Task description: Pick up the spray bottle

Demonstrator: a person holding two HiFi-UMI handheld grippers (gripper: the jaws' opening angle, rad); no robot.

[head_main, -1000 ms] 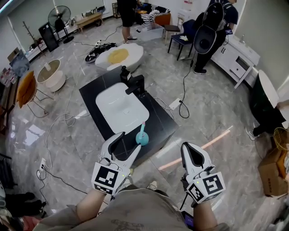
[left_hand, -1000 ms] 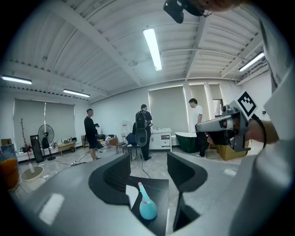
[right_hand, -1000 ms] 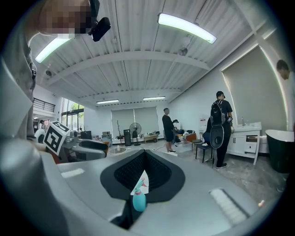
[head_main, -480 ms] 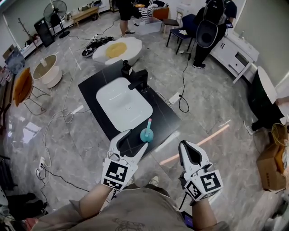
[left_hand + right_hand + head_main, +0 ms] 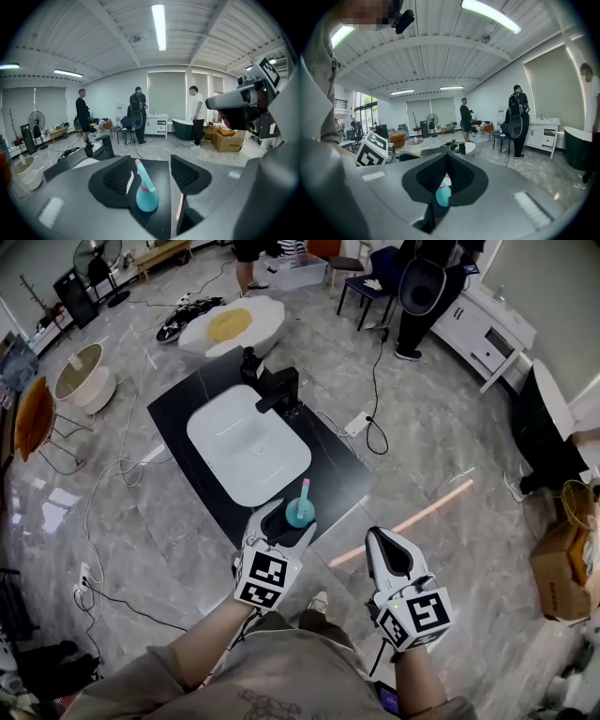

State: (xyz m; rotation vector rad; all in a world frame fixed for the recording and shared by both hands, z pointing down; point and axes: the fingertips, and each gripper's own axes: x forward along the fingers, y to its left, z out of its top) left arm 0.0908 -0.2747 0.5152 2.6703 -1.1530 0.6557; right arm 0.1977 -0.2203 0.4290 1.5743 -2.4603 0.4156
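Now that my left gripper (image 5: 284, 527) has moved up from the lower left toward frame centre, its parted jaws flank the upright spray bottle (image 5: 299, 512) at the near edge of the black counter (image 5: 342, 479), seemingly ready to squeeze, while my right gripper (image 5: 386, 546) hangs closed, empty.

My two claws, left gripper (image 5: 283, 523) and right gripper (image 5: 378, 540), one spray bottle (image 5: 299, 510), one white basin (image 5: 246, 443), one black tap (image 5: 277, 390), one fan (image 5: 97, 257) upper left

The spray bottle (image 5: 299, 512) stands on the counter (image 5: 335, 474), basin (image 5: 246, 442) behind it, faucet (image 5: 279, 390) beyond.
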